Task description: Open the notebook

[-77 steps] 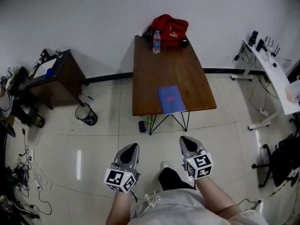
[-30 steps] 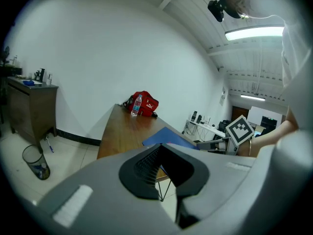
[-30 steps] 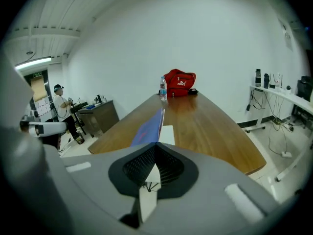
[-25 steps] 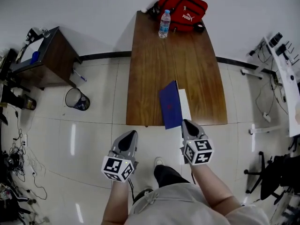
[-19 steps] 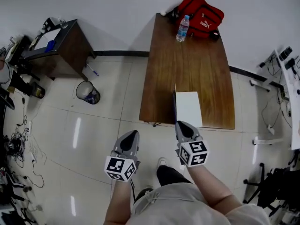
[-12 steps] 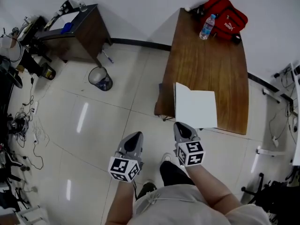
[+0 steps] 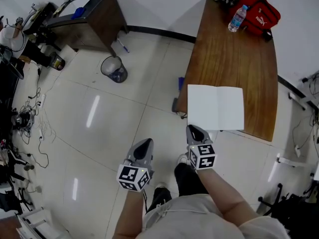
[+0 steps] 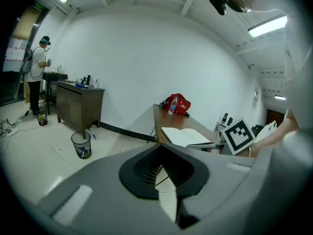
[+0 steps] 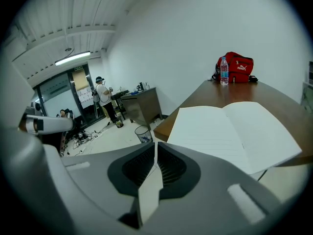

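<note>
**Item: notebook point(image 7: 215, 107).** A second ago its blue cover was standing on edge. Now it is lying open flat, both white pages facing up, at the near end of the table point(image 7: 234, 54). I am judging the opening as done, with nothing left but to draw back.

**Position.** It is sitting close to the table's left edge, and its near edge seems to be sticking out a little past the table's near edge. The spine fold is running away from me down the middle.

**Right gripper point(image 7: 195, 131).** I am holding it just beside the notebook's near left corner, apparently not touching it. Its jaws are pressing together on nothing. The cover has gone from them.

**Left gripper point(image 7: 145, 144).** I am holding it over the floor, well apart from the table. Its jaws are closed too, and they are carrying nothing.

**Materials and shapes.**
- The pages are looking like thin matte paper, faintly ruled, rectangular and lying slightly bowed at the fold.
- The table is showing a long brown top with wood grain and a dull sheen.
- At the far end, a clear plastic bottle point(image 7: 238, 18) is standing upright beside a soft red bag point(image 7: 256, 13).
- The floor is reflecting light off glossy pale tiles.
- A round mesh bin point(image 7: 114, 68) is standing near a dark cabinet point(image 7: 94, 14).
</note>
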A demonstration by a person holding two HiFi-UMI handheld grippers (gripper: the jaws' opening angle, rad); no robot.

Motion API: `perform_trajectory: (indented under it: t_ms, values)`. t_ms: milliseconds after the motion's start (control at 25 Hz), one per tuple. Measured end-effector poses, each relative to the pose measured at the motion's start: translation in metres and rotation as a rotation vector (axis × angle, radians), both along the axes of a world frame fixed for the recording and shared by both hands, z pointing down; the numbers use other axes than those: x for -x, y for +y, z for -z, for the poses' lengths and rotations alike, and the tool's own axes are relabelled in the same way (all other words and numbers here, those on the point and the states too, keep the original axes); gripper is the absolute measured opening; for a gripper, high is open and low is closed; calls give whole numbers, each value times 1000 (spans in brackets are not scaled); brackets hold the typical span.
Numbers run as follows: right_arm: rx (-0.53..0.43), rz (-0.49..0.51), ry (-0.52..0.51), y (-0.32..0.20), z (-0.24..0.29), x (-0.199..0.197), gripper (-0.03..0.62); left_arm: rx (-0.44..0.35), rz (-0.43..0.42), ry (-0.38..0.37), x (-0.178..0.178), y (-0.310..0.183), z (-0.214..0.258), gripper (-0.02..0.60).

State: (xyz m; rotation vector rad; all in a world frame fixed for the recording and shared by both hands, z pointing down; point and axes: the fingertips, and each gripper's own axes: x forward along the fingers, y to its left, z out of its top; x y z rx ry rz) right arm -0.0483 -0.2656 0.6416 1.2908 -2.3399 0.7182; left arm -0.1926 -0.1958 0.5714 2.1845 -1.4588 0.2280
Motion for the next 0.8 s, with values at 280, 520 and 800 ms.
perform_trajectory:
  t_ms: [280,520,800]
  values:
    - [-159,-100,-52,9,85,-33,3,-141,-68,6,-3,-6,62,6]
    - [-392,-234,-18,58,187,-88,3,-327,-196,29,-34,12,146,6]
    - [-534,-369,9,170,242,-121,3,-435,-366,56,-70,91,198,6]
